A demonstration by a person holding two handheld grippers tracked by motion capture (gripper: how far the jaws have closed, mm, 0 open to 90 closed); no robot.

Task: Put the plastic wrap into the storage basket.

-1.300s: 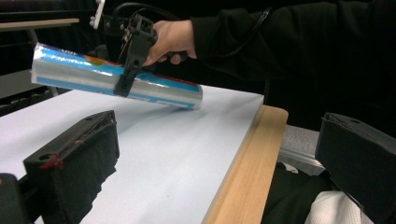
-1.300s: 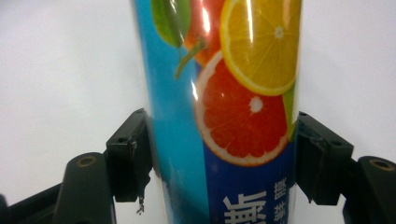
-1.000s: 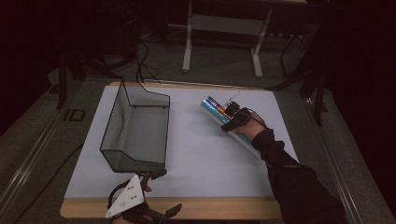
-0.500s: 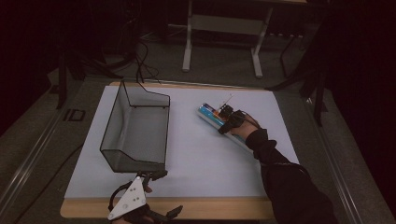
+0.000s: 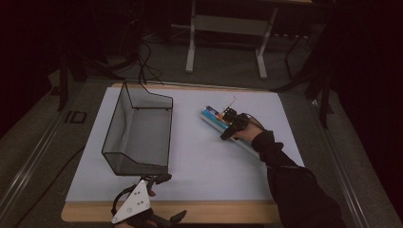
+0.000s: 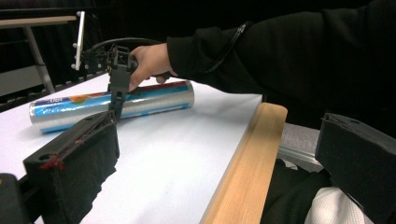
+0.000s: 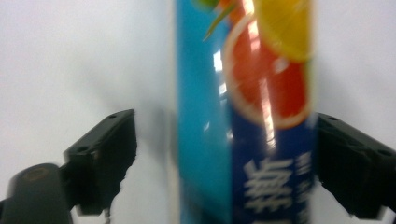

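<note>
A white table top [image 5: 199,166] stood in a dark room, a wire basket [image 5: 138,130] at its left. The roll [image 7: 243,116], printed with citrus slices and Chinese characters, lay between the right gripper's [image 7: 224,154] wide-open jaws, apparently for grasping; the left gripper [image 6: 210,158] waited open and empty

A dim lab or studio — white-topped table [image 5: 190,171], trailing floor cables [image 5: 142,61], metal stand legs [image 5: 225,42] behind.
</note>
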